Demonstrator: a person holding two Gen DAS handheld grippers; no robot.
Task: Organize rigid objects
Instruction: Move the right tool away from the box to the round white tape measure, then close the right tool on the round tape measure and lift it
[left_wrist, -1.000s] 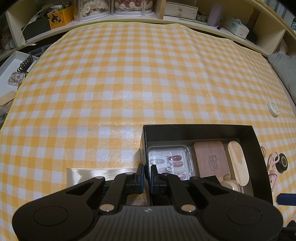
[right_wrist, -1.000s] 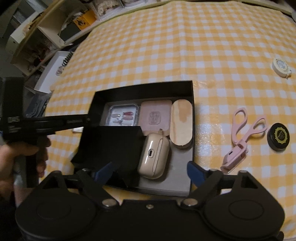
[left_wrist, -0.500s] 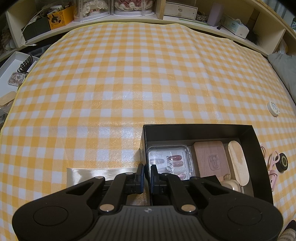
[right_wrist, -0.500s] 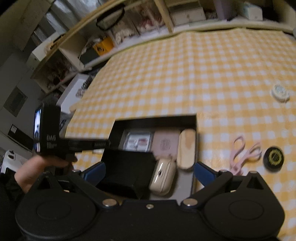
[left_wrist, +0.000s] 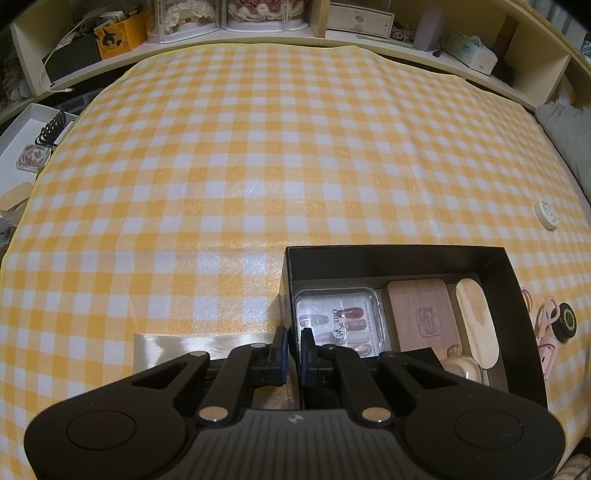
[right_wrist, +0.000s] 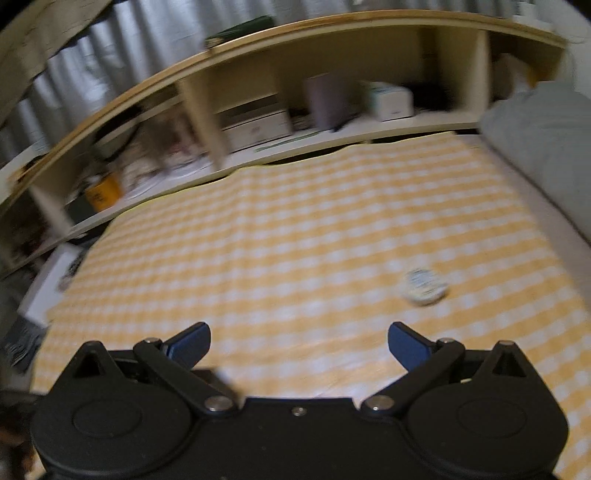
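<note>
While the left gripper (left_wrist: 291, 341), fingers clenched on the black box (left_wrist: 509, 273) wall to steady it, right gripper (right_wrist: 299, 341) fingers spread empty; white round tin (right_wrist: 424, 286) loose on gingham cloth (left_wrist: 258, 166).

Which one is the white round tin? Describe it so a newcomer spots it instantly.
Start at the black box near the front of the yellow checked cloth, then look beyond its far right corner. The white round tin lies alone there; unlike the black round tin beside the box, it is pale with a printed lid.
</note>
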